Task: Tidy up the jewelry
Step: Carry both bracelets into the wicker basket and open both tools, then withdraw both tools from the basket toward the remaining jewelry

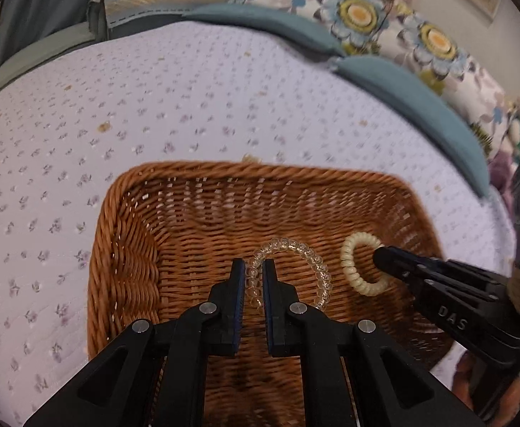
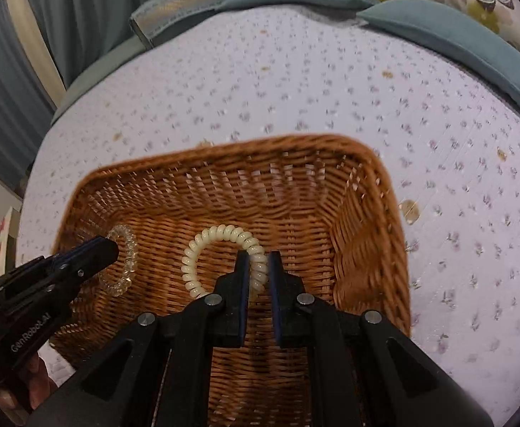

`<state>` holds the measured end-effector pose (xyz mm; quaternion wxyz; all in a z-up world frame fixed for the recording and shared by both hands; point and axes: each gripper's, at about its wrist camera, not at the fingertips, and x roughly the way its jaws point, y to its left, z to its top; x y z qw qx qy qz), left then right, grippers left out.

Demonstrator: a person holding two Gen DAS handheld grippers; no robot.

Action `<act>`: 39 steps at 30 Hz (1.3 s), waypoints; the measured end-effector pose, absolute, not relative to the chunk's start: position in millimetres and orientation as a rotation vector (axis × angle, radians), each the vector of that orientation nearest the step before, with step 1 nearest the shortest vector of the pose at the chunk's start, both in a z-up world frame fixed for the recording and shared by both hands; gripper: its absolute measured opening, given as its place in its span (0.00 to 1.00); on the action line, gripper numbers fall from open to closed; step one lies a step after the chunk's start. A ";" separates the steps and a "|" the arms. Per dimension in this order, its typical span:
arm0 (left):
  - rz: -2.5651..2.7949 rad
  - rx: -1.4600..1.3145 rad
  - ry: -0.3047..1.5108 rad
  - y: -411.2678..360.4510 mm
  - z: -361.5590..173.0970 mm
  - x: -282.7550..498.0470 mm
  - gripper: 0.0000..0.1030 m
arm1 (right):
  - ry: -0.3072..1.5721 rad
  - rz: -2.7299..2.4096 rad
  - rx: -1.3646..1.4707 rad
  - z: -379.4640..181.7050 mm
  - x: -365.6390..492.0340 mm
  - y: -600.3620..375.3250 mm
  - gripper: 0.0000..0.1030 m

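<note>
A brown wicker basket [image 1: 131,249] sits on a lilac floral bedspread. My left gripper [image 1: 253,267] is inside it, shut on a clear spiral bracelet [image 1: 306,252] at the ring's left side. My right gripper [image 2: 259,258] is also inside the basket [image 2: 366,220], shut on a cream spiral hair tie [image 2: 220,231] at the ring's right side. The right gripper also shows in the left wrist view [image 1: 381,258], on the cream tie [image 1: 347,259]. The left gripper also shows in the right wrist view [image 2: 112,245], on the clear bracelet [image 2: 130,249].
The bedspread [image 1: 188,106] spreads around the basket. A small clear item [image 2: 410,210] lies on it just right of the basket. Teal cushions [image 1: 384,82] and a floral pillow [image 1: 366,14] line the far edge. A small pale item [image 1: 251,158] lies behind the basket's far rim.
</note>
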<state>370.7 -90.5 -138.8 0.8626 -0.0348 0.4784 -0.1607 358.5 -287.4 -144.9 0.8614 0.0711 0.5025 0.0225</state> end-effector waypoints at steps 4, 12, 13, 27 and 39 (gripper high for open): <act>-0.304 -0.022 1.038 -98.1 -154.2 372.7 0.09 | 1.059 0.030 0.082 -153.1 356.2 -277.5 0.12; -0.323 -0.058 1.016 -86.3 -138.3 355.6 0.37 | 1.025 0.044 0.099 -135.8 339.5 -276.0 0.29; -0.329 -0.056 0.993 -84.0 -130.4 349.2 0.37 | 1.016 0.047 0.100 -131.2 335.5 -276.6 0.29; -0.423 -0.140 0.778 -33.7 -25.5 215.2 0.44 | 0.848 0.119 0.086 -36.8 208.2 -275.4 0.35; -0.399 -0.162 0.745 5.8 -19.8 109.2 0.59 | 0.836 0.219 0.130 -47.3 129.1 -273.4 0.35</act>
